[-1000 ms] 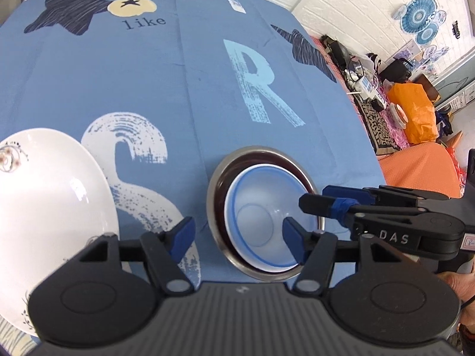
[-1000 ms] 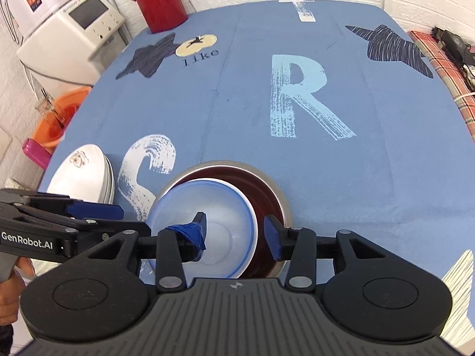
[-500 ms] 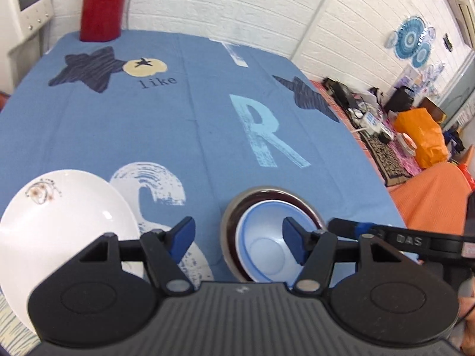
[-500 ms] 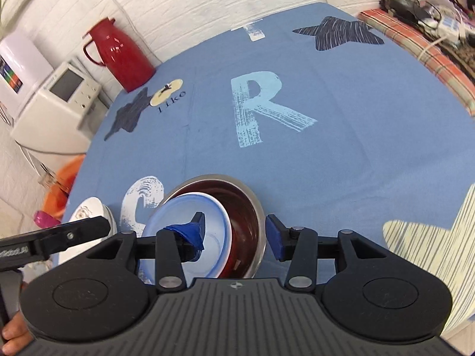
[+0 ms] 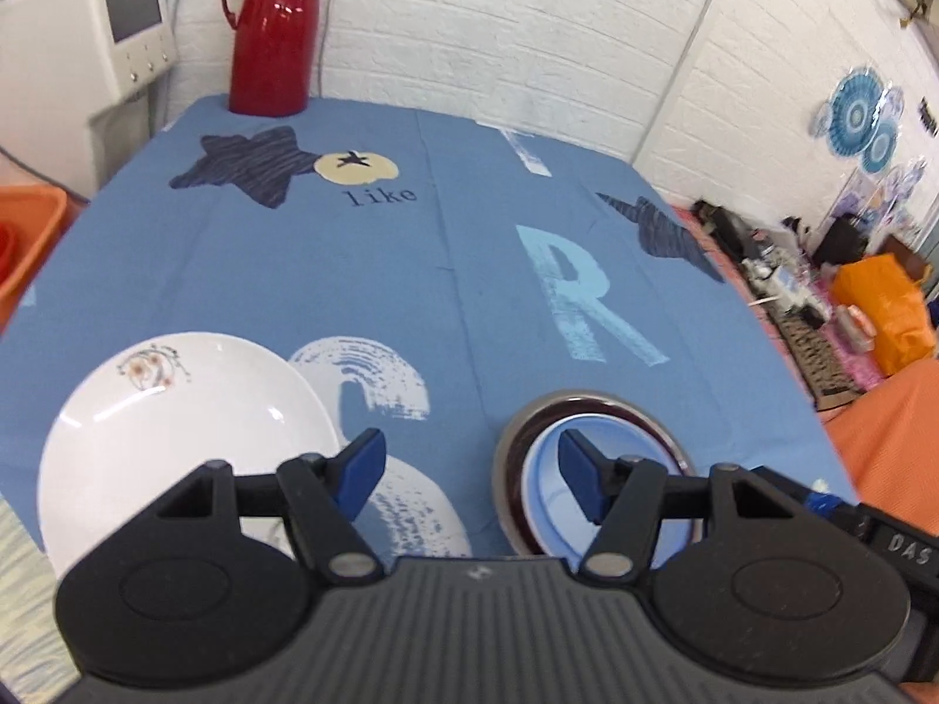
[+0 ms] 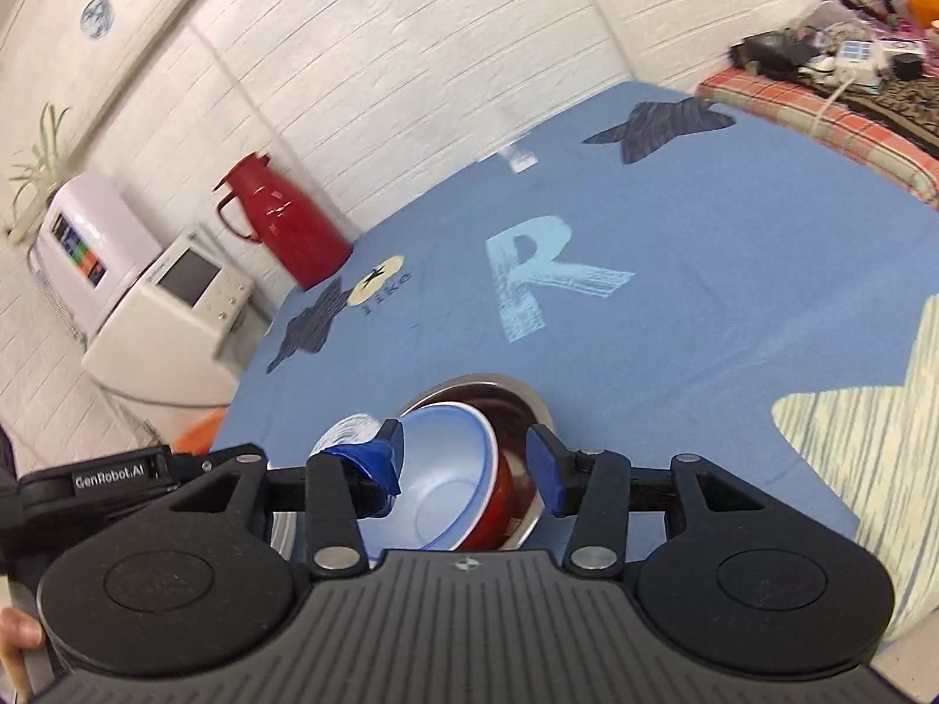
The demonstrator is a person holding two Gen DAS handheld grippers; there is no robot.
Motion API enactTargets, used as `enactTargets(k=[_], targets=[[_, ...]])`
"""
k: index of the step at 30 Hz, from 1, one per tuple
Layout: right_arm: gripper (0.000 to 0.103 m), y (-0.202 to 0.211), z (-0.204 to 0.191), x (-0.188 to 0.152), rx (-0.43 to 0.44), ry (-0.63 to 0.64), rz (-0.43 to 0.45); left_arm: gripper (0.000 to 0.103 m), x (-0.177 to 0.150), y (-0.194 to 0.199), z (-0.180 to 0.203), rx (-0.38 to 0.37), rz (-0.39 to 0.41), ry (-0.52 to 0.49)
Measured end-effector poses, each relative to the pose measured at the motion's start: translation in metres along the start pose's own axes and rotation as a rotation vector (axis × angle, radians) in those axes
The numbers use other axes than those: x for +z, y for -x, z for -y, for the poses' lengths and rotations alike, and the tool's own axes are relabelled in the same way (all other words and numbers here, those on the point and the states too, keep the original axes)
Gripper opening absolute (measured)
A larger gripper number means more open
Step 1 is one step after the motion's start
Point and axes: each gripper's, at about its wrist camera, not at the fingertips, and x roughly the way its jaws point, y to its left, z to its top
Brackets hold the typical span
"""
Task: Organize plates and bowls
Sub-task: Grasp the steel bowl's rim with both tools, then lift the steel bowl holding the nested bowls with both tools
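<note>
A white bowl with a blue rim (image 5: 610,463) (image 6: 446,469) sits nested in a dark red bowl (image 6: 505,504), which rests inside a steel bowl (image 5: 593,405) (image 6: 487,387) on the blue tablecloth. A white plate with a small flower print (image 5: 176,440) lies to the left of the stack. My left gripper (image 5: 472,478) is open, held above the cloth between the plate and the bowls. My right gripper (image 6: 469,463) is open too, raised over the bowl stack with nothing between its fingers.
A red thermos (image 5: 273,29) (image 6: 281,229) stands at the table's far edge. White appliances (image 6: 170,317) and an orange tub (image 5: 23,234) sit off the left side. A checked cloth with clutter (image 6: 821,94) lies to the right.
Both grippers have pulled up and back from the bowl stack, and the views tilted up toward the wall. The white bowl stays nested in the stack. Both remain open.
</note>
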Motion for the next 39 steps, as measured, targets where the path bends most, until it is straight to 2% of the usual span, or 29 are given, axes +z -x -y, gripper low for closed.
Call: enactTargets(k=[2, 4, 8, 12, 16, 19, 22, 30, 39], targets=[[0.033, -0.006, -0.002, 0.003, -0.014, 0.041, -0.039, 0.063, 0.0, -0.002, 0.002, 0.028, 0.003, -0.024], [0.034, -0.009, 0.0, 0.007, -0.043, 0.05, -0.042, 0.063, 0.001, -0.006, 0.001, 0.039, -0.004, -0.037], [0.034, -0.016, 0.002, 0.013, -0.079, 0.05, -0.05, 0.063, 0.006, -0.017, -0.006, 0.03, -0.078, -0.016], [0.034, -0.019, -0.001, 0.017, -0.057, 0.062, -0.041, 0.063, 0.009, -0.034, -0.013, 0.033, -0.194, -0.006], [0.034, -0.018, 0.002, 0.018, -0.022, 0.028, -0.015, 0.063, 0.008, -0.046, -0.011, 0.022, -0.257, -0.02], [0.034, -0.022, 0.006, 0.017, -0.016, 0.006, -0.02, 0.063, 0.006, -0.054, -0.007, 0.015, -0.274, -0.03], [0.034, -0.023, 0.01, 0.017, -0.012, -0.009, -0.034, 0.064, 0.001, -0.061, -0.007, 0.047, -0.288, -0.031], [0.035, -0.023, 0.017, 0.017, -0.013, -0.044, -0.029, 0.064, 0.002, -0.067, -0.003, 0.049, -0.283, -0.014], [0.036, -0.029, 0.017, 0.014, -0.026, -0.047, -0.05, 0.064, -0.002, -0.08, -0.004, 0.011, -0.314, 0.006]])
